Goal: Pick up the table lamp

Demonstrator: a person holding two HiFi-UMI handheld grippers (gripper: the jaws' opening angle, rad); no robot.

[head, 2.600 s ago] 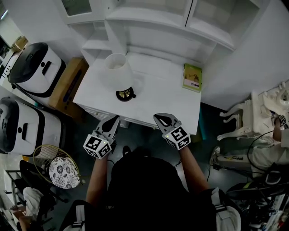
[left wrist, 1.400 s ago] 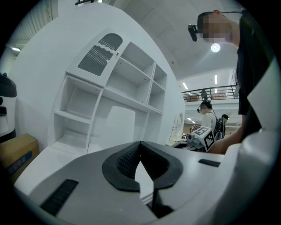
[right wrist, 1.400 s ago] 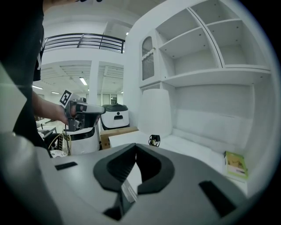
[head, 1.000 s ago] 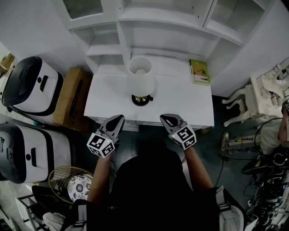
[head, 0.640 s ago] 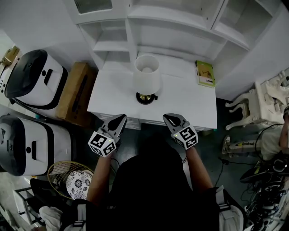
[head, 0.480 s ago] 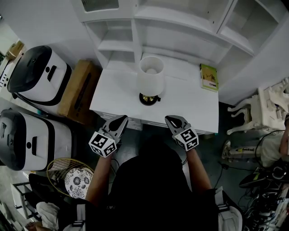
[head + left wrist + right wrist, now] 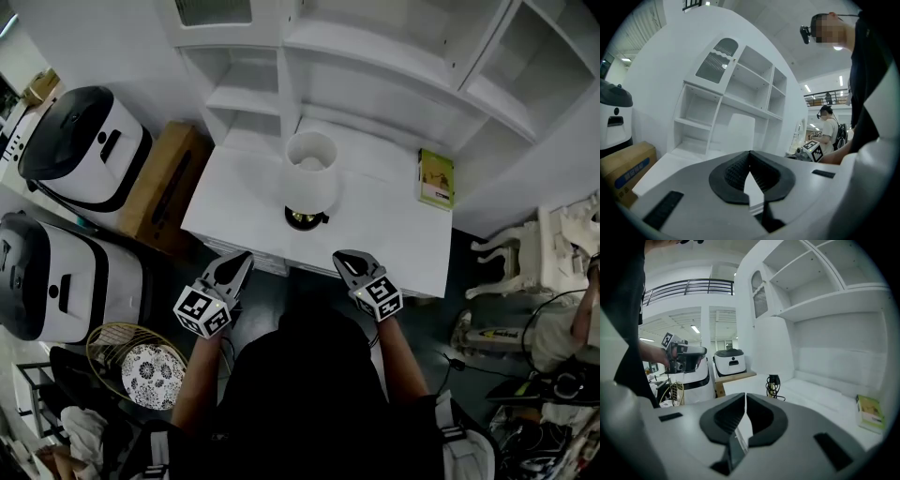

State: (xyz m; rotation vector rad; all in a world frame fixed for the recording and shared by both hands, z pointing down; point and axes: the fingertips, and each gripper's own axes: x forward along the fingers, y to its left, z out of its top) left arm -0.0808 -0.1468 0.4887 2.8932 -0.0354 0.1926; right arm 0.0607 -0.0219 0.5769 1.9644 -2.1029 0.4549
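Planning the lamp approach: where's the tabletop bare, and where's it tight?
Bare: the white table between the lamp and the green book, the stretch from the lamp to the table's left edge, and the front strip. Tight: behind the lamp, where the shelf unit stands close.

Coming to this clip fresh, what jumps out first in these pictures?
The table lamp, white shade over a dark base, stands alone near the middle of the white table in front of the shelves. Below it, the left gripper and right gripper hang short of the table's near edge, both shut and empty. A green book lies at the table's far right corner.
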